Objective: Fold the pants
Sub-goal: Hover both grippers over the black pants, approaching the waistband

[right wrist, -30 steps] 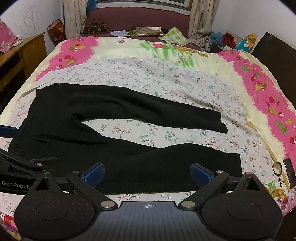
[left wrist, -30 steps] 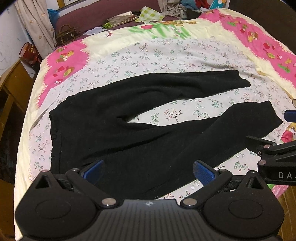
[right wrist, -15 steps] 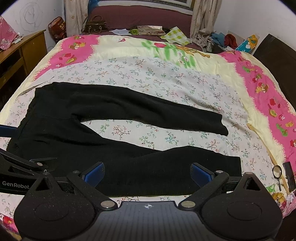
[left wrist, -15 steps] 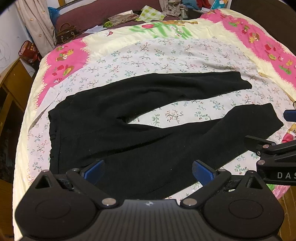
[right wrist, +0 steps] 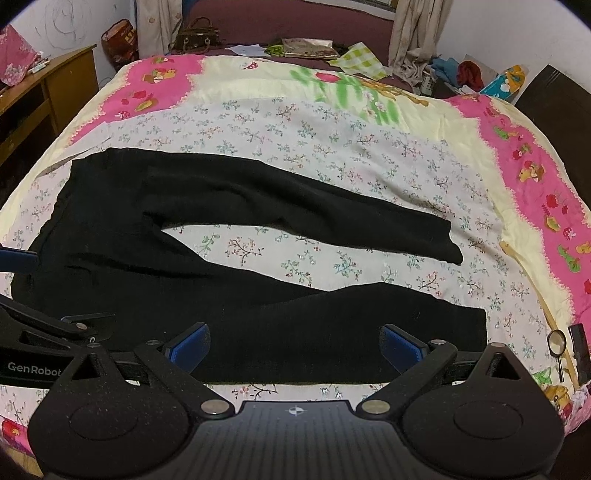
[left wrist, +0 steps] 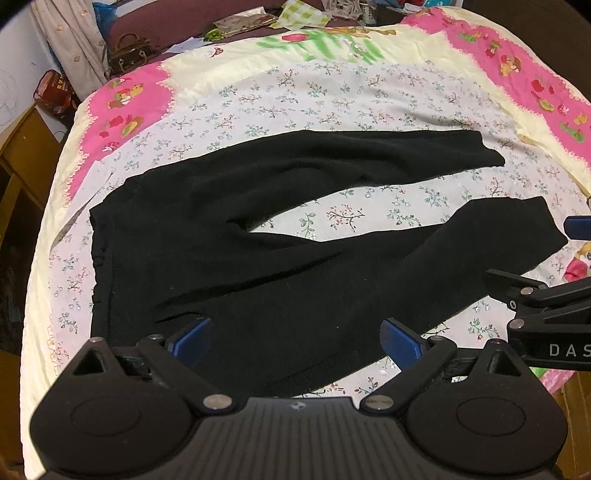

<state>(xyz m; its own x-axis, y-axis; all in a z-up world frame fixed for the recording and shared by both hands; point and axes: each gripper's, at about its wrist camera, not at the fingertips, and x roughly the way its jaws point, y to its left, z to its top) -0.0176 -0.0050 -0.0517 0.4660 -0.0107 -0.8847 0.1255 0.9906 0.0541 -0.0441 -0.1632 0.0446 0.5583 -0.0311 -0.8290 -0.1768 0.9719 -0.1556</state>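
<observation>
Black pants (left wrist: pixel 229 236) lie flat on the flowered bedspread (left wrist: pixel 332 92), waistband to the left, both legs spread apart and running to the right. They also show in the right wrist view (right wrist: pixel 258 325). My left gripper (left wrist: pixel 295 339) is open and empty above the near leg close to the waist. My right gripper (right wrist: pixel 295 347) is open and empty above the near leg toward its cuff. Each gripper shows at the edge of the other's view: the right one (left wrist: pixel 546 295) and the left one (right wrist: pixel 48 332).
A wooden cabinet (right wrist: pixel 40 92) stands left of the bed. A handbag (right wrist: pixel 194 35), papers and clothes lie beyond the bed's far end. A small magnifier (right wrist: pixel 557 341) and a dark object lie near the bed's right front edge.
Both grippers have drawn back and up a little from the pants. The pants have not moved.
</observation>
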